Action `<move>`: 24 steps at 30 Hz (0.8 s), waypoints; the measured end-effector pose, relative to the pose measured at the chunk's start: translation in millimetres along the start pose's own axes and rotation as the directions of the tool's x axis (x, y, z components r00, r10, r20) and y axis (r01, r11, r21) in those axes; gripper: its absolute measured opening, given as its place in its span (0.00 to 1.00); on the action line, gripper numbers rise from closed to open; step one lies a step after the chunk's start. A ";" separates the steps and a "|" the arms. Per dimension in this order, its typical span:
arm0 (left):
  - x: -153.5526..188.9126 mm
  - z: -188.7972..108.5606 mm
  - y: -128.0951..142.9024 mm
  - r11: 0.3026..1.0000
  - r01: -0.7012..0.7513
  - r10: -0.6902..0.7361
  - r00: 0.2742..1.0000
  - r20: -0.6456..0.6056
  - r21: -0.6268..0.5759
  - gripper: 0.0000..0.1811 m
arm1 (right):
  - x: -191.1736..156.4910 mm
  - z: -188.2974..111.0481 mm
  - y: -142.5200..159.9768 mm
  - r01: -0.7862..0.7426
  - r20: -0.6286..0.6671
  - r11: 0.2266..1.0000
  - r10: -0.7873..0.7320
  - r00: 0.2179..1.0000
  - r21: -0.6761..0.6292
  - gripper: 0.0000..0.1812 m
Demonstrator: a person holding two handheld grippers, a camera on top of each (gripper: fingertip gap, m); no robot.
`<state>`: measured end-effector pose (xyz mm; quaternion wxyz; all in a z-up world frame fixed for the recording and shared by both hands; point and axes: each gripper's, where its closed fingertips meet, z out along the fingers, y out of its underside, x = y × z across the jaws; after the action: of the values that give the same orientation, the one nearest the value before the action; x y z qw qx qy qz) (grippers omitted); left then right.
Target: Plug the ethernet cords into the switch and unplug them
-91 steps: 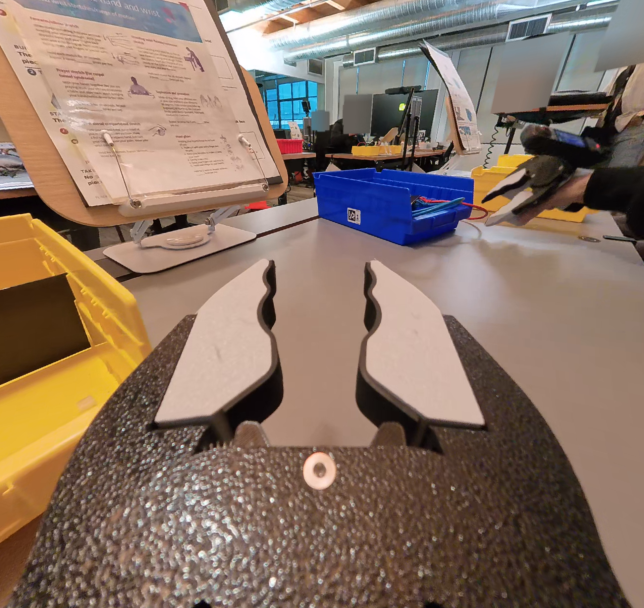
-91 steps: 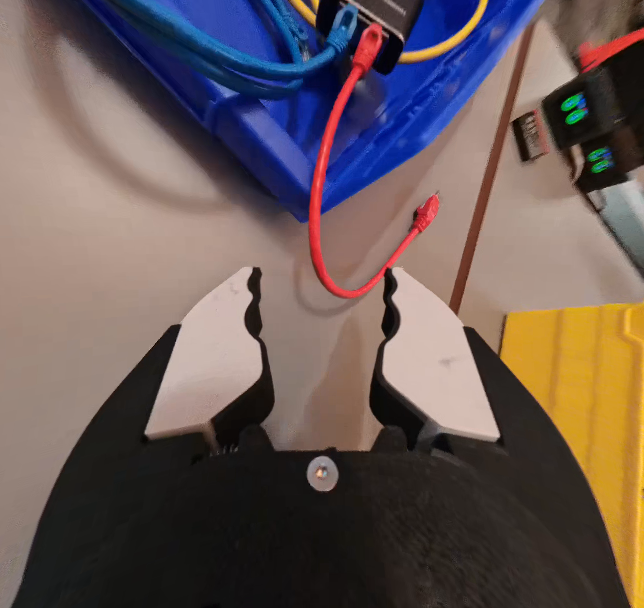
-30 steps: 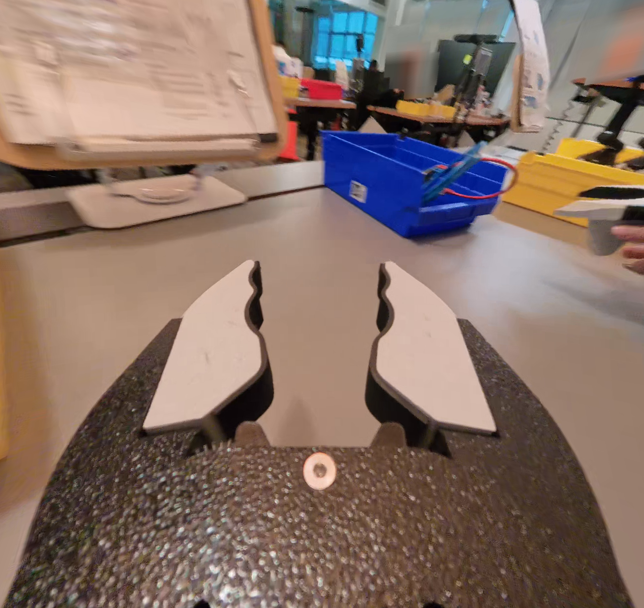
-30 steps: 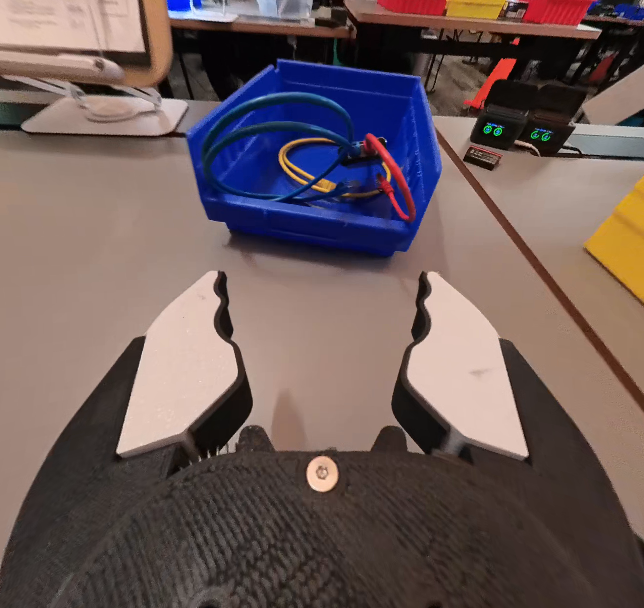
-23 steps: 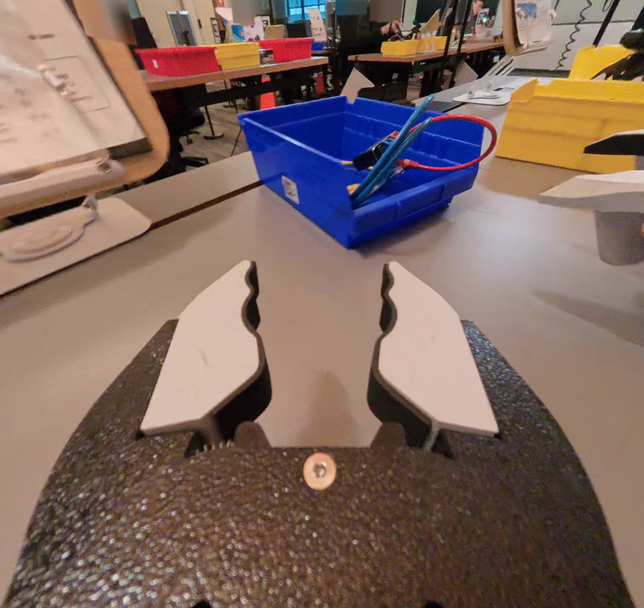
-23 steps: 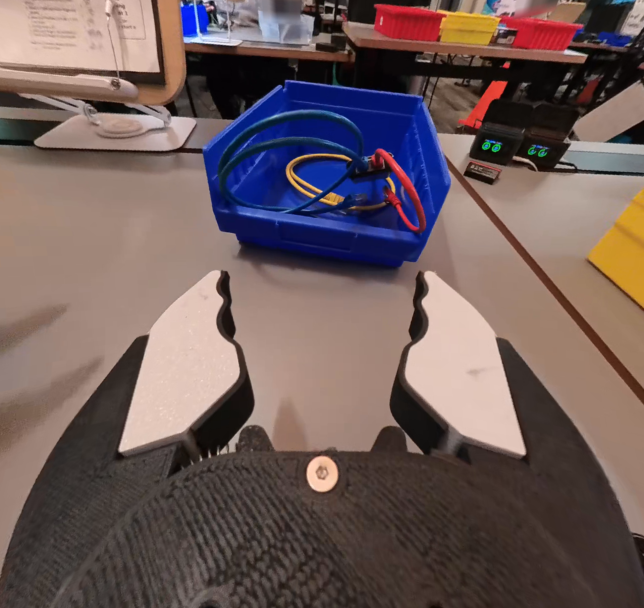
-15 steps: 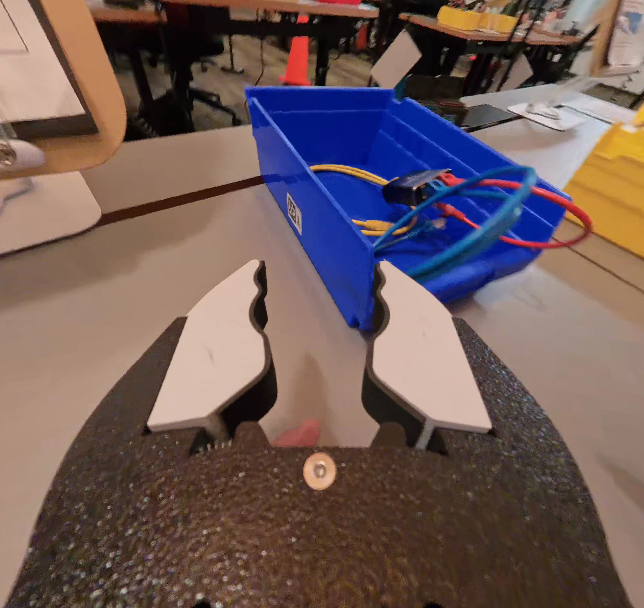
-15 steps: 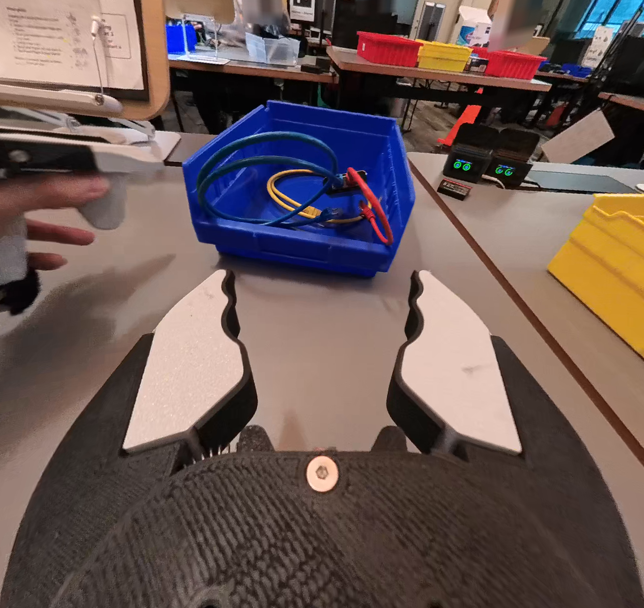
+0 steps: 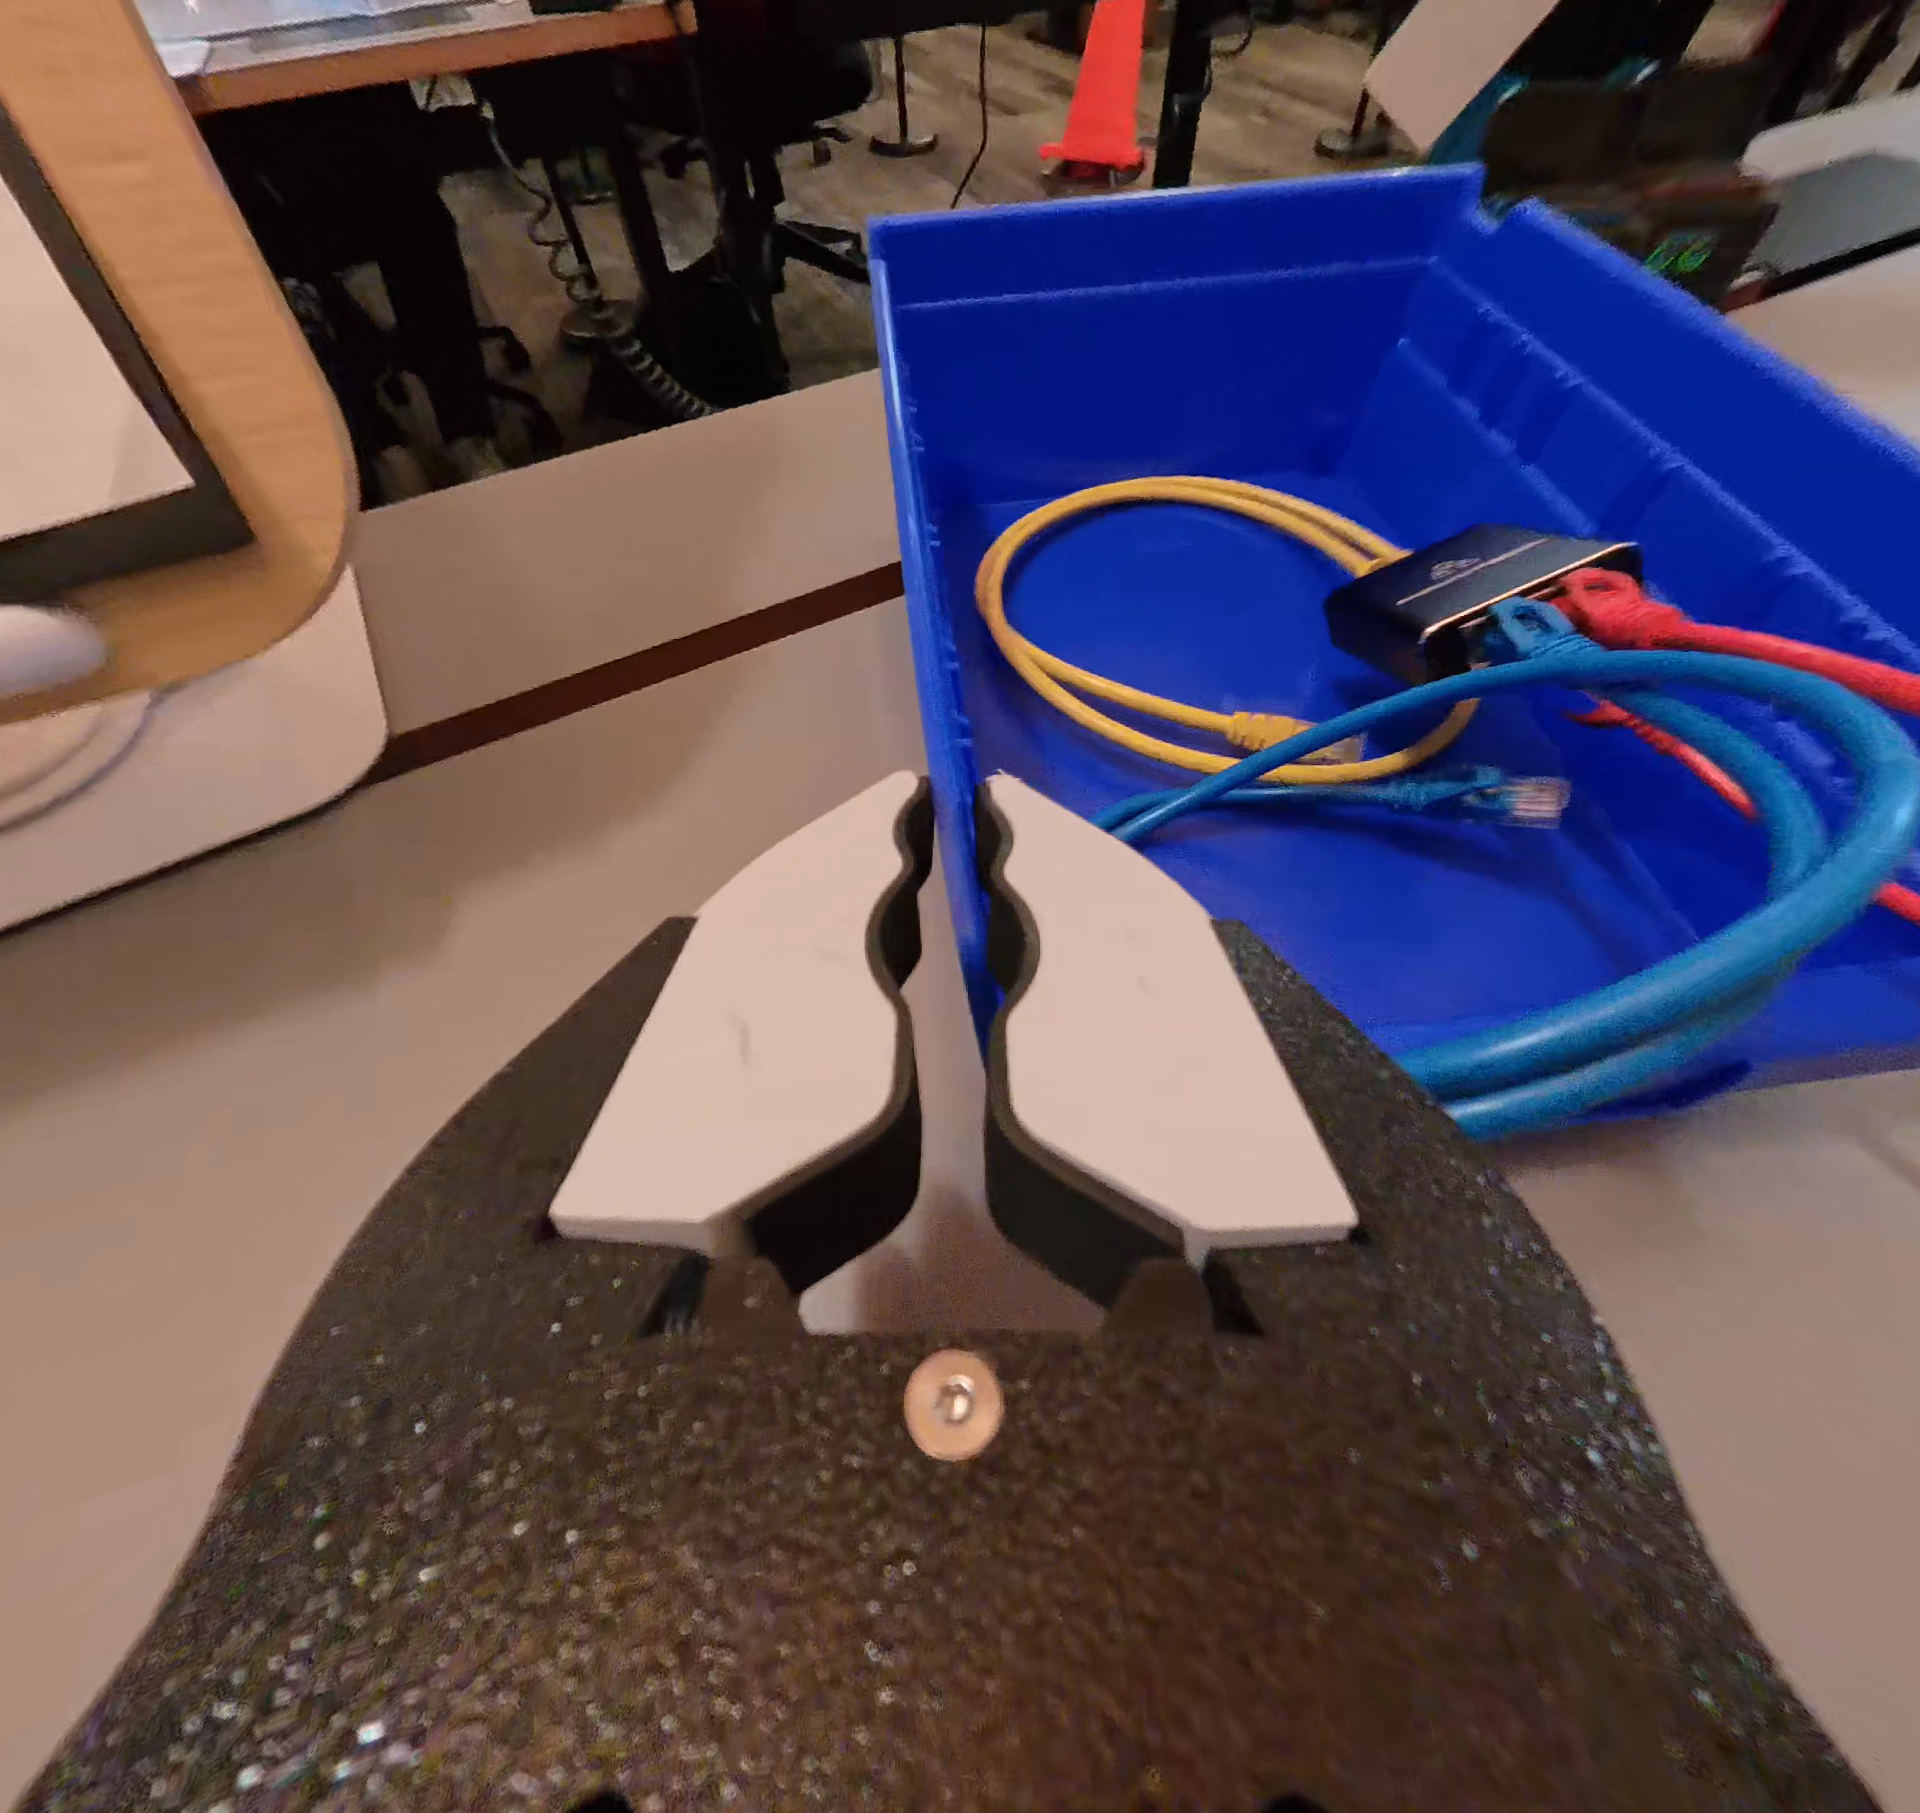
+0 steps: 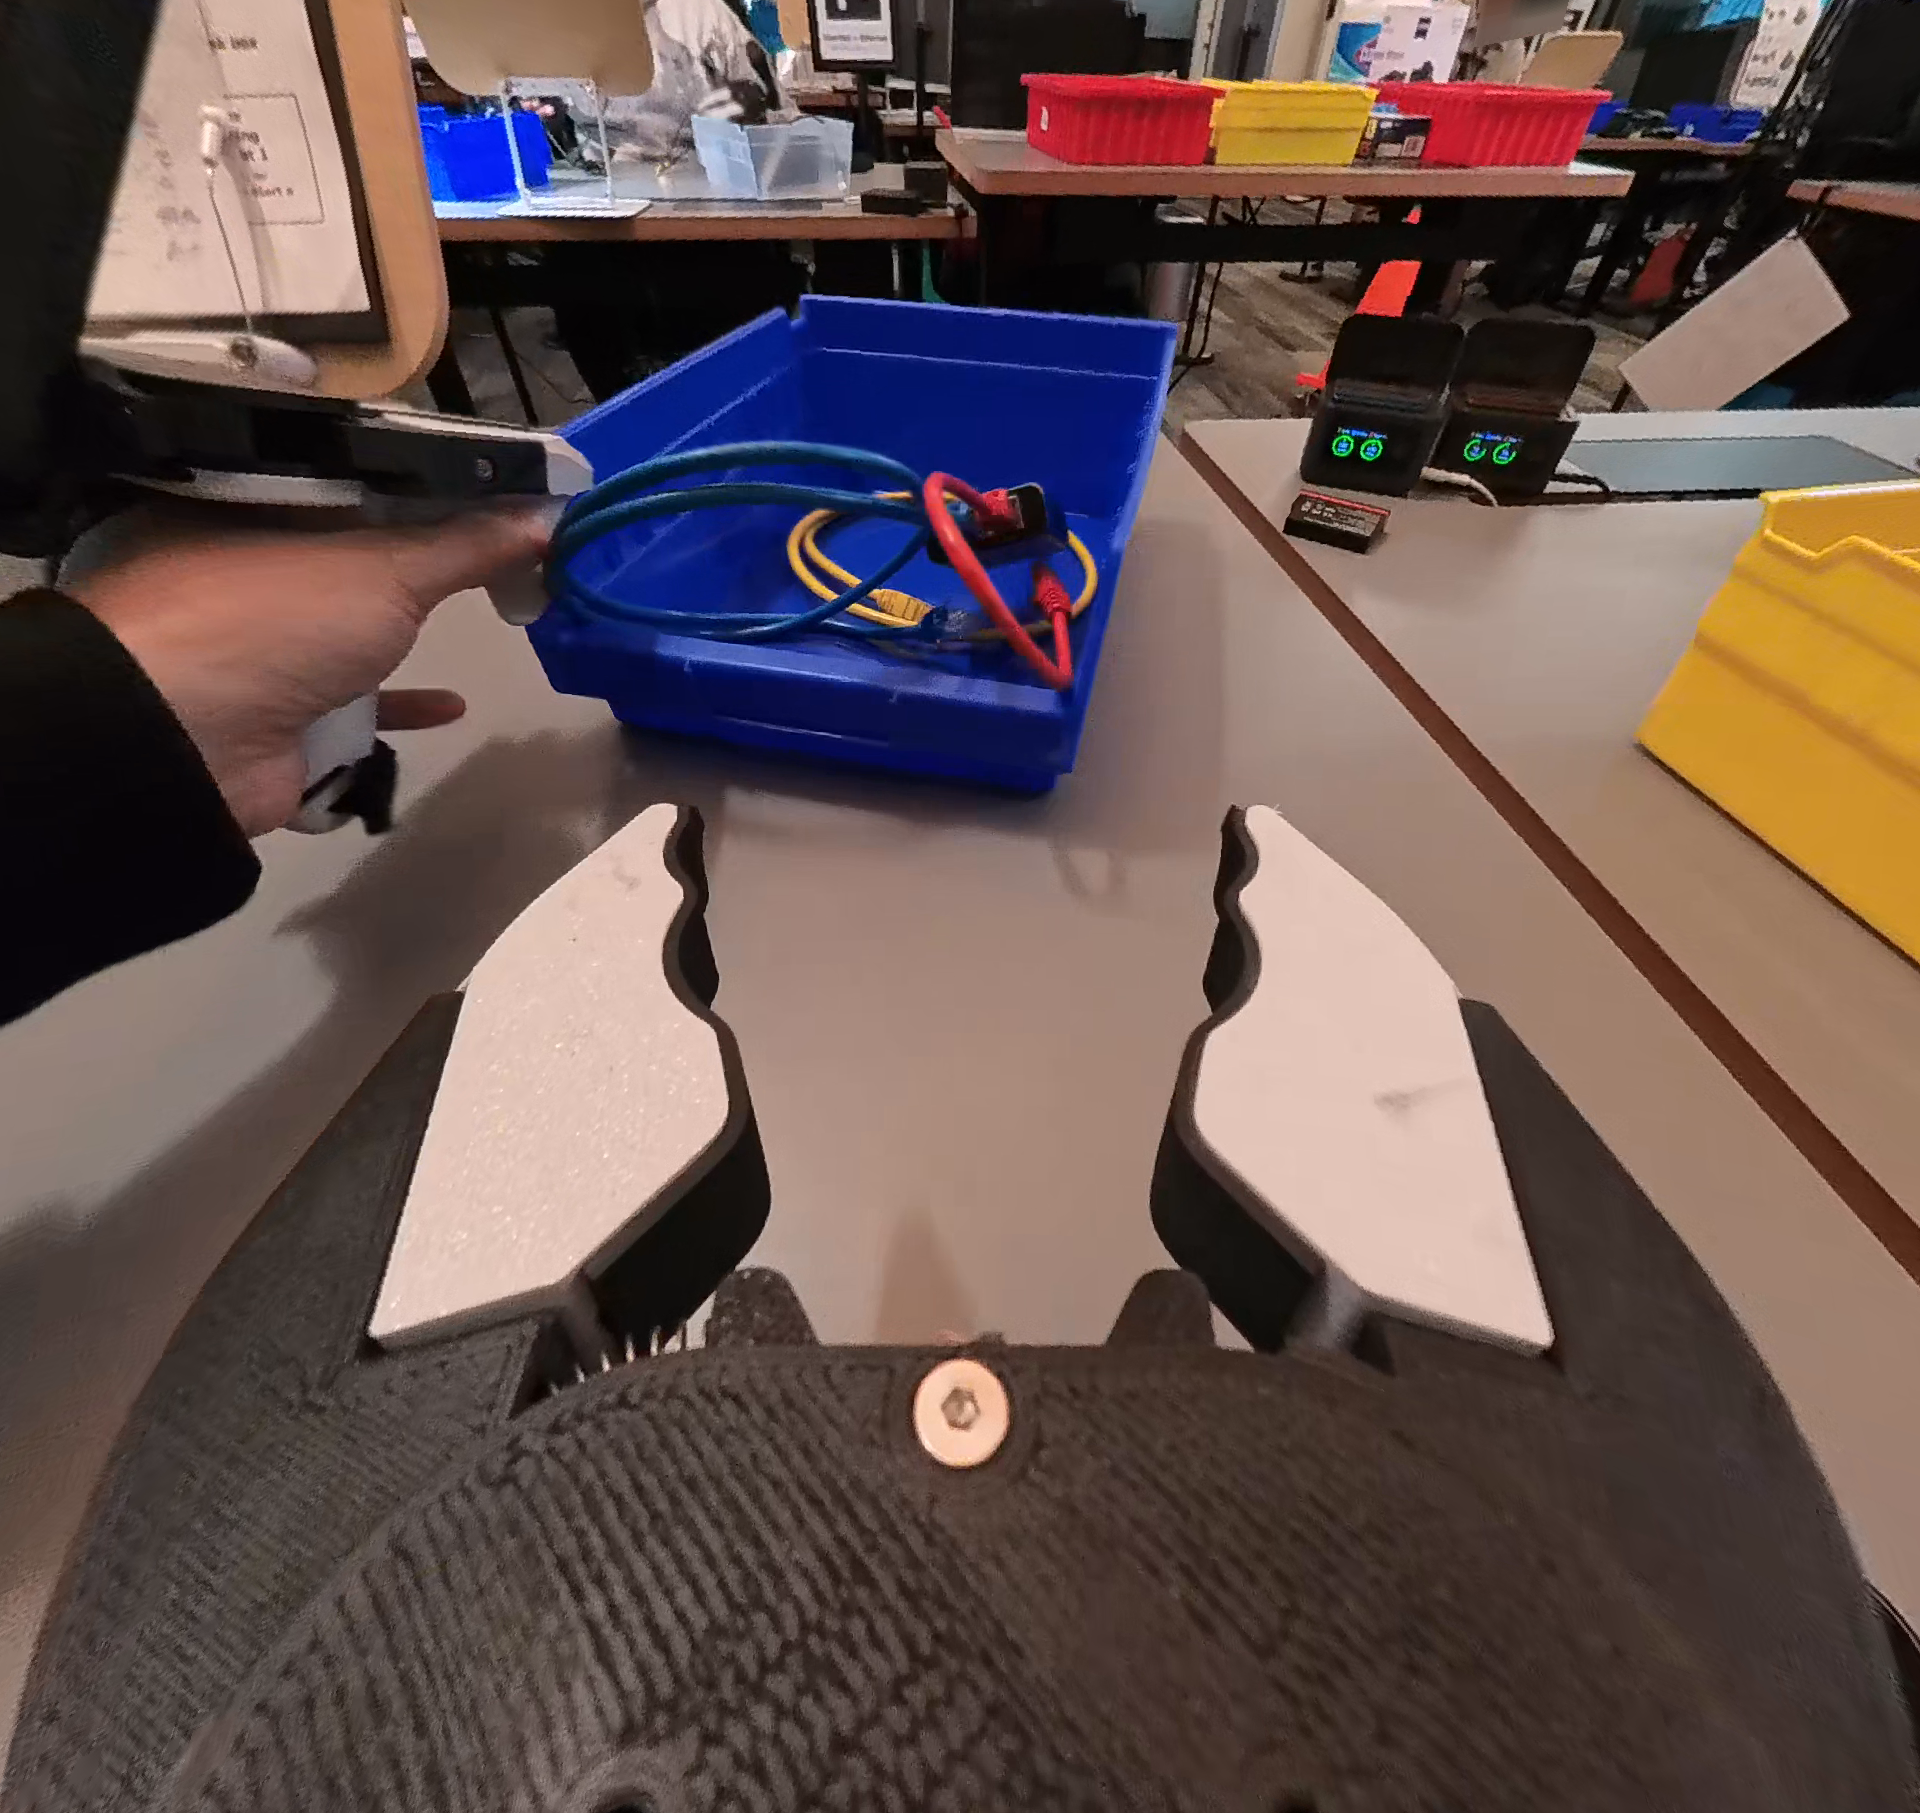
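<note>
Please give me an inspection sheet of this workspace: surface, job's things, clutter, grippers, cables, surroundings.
Surface: grey table.
Job's things: black switch inside blue bin.
Clutter: yellow bin; two black devices; document stand.
Grippers: left gripper closed on the bin's wall; right gripper open, empty.
Cables: blue cord and red cord plugged in; yellow cord coiled, one end loose.
Surroundings: other tables with red and yellow bins.

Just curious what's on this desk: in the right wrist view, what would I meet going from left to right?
A person's hand holding the left hand-held gripper → blue bin of cords → two small black devices with green lights → yellow bin.
</note>
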<state>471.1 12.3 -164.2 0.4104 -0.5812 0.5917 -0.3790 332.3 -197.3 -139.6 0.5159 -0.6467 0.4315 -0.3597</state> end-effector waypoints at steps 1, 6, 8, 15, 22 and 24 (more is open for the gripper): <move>-3.0 2.0 -0.3 0.999 -0.032 0.032 0.999 -0.002 -0.011 0.04 | 0.4 -0.1 -0.4 -0.004 -0.004 1.000 0.004 1.000 -0.001 0.52; -28.2 -13.1 3.4 0.998 -0.060 0.060 0.998 -0.016 -0.003 0.03 | 2.3 -4.1 -4.6 0.007 -0.019 1.000 -0.007 1.000 -0.002 0.52; -40.9 -33.5 10.8 0.999 -0.039 0.039 0.998 -0.044 0.006 0.03 | 1.9 -6.9 -9.8 0.008 -0.019 1.000 -0.008 1.000 0.011 0.52; -110.8 -142.3 55.1 0.999 -0.007 0.008 0.999 -0.037 0.032 0.03 | -27.4 -6.9 -19.7 0.048 0.042 0.999 -0.049 0.998 0.024 0.51; -165.8 -263.3 112.1 0.998 -0.019 0.021 0.999 -0.046 0.052 0.03 | -114.7 -10.6 -33.6 0.108 0.231 0.993 -0.118 0.966 0.055 0.52; -181.6 -294.6 125.1 0.997 -0.057 0.058 0.998 -0.018 0.056 0.03 | -147.2 -16.2 -38.7 0.121 0.300 0.990 -0.136 0.944 0.068 0.52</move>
<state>148.8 190.0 -161.2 0.4312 -0.5487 0.6013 -0.3891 270.5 -62.6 -101.3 0.5671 -0.7083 0.2952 -0.2993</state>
